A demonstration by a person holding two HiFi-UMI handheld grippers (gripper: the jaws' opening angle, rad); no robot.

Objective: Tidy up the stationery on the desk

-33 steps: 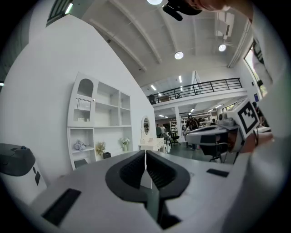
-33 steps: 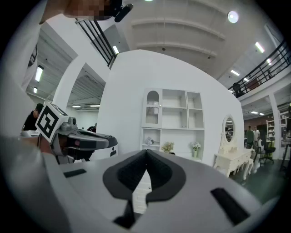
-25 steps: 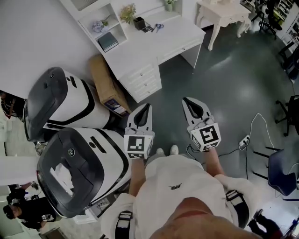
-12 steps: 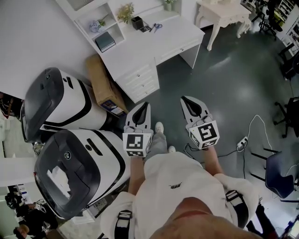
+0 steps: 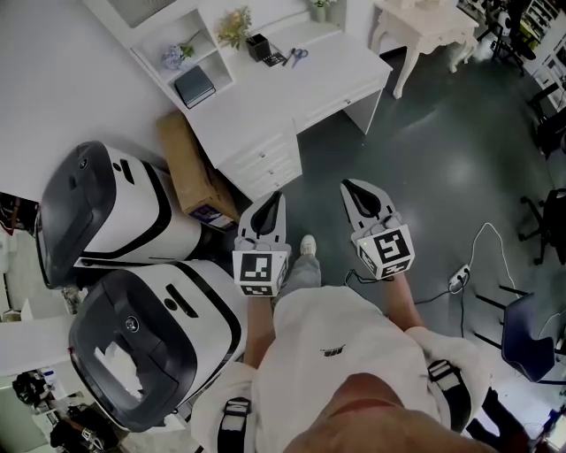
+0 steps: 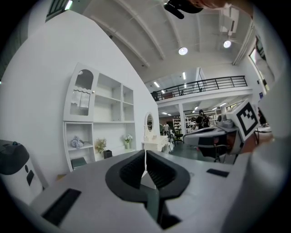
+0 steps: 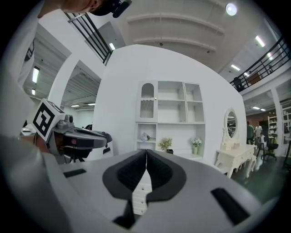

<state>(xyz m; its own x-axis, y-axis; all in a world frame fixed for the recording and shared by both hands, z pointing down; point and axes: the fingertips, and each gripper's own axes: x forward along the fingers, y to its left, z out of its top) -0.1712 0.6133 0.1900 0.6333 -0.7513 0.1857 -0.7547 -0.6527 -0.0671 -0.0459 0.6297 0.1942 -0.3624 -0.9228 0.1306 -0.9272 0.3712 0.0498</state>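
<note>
A white desk point(image 5: 292, 88) with drawers stands ahead against the wall. On its far part lie blue-handled scissors point(image 5: 299, 54) beside a black pen holder point(image 5: 259, 44). A dark book point(image 5: 194, 86) lies in the open shelf cubby at the left. My left gripper point(image 5: 276, 196) and right gripper point(image 5: 347, 186) are held side by side over the dark floor, well short of the desk. Both are shut with nothing between the jaws. In the right gripper view the shelf unit point(image 7: 170, 123) shows far ahead.
Two large white and black machines point(image 5: 124, 265) stand at the left. A cardboard box point(image 5: 186, 164) leans between them and the desk. A small white table point(image 5: 424, 26) is at the back right. A power strip with cable point(image 5: 460, 276) lies on the floor at the right, near office chairs point(image 5: 531, 327).
The person has stepped forward: the desk and machines have slid in the head view and one foot now shows ahead. Both grippers stay shut and side by side.
</note>
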